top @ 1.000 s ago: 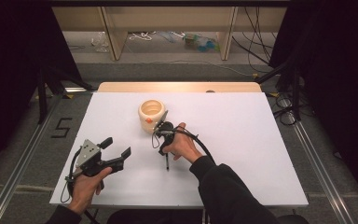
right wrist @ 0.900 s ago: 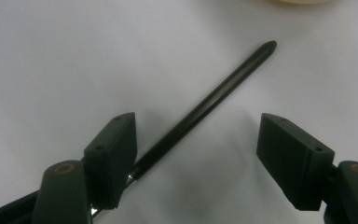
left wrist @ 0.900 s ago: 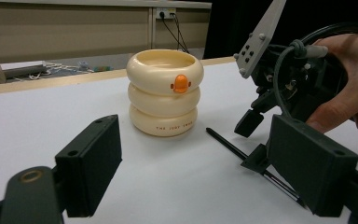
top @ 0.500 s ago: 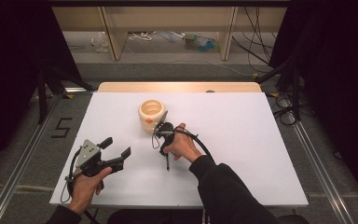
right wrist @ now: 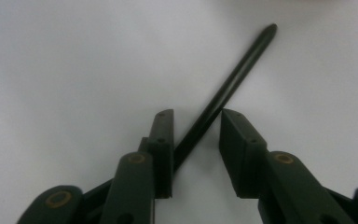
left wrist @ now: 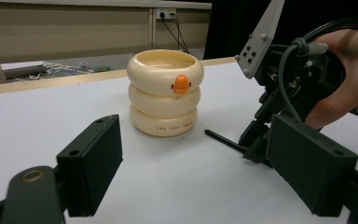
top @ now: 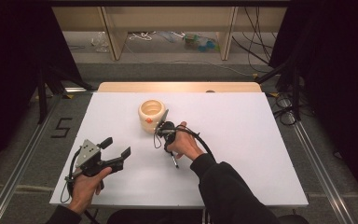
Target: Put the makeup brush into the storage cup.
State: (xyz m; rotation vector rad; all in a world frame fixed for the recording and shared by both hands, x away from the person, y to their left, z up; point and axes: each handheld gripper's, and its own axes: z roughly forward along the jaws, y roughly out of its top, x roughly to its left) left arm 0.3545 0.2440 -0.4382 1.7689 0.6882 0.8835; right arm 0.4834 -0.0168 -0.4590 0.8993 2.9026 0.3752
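A cream holder (top: 151, 115) shaped like stacked rings, with a small orange duck bill, stands upright in the middle of the white table; the left gripper view shows the holder (left wrist: 164, 91) too. A thin black pen (right wrist: 242, 70) lies flat on the table just in front of it. My right gripper (top: 164, 132) points down over the pen (top: 173, 161). Its jaws have just been closing, and the right gripper (right wrist: 196, 115) has the pen slanting through the gap between them, still with space on one side. My left gripper (top: 116, 146) hovers open at the near left, holding nothing.
The white table top (top: 242, 130) has a wooden strip (top: 177, 87) along its far edge. Beyond it are shelf legs and loose cables on the floor. A "5" mark (top: 61, 127) is on the floor at the left. The right hand's cable (left wrist: 289, 79) loops beside the pen (left wrist: 221, 140).
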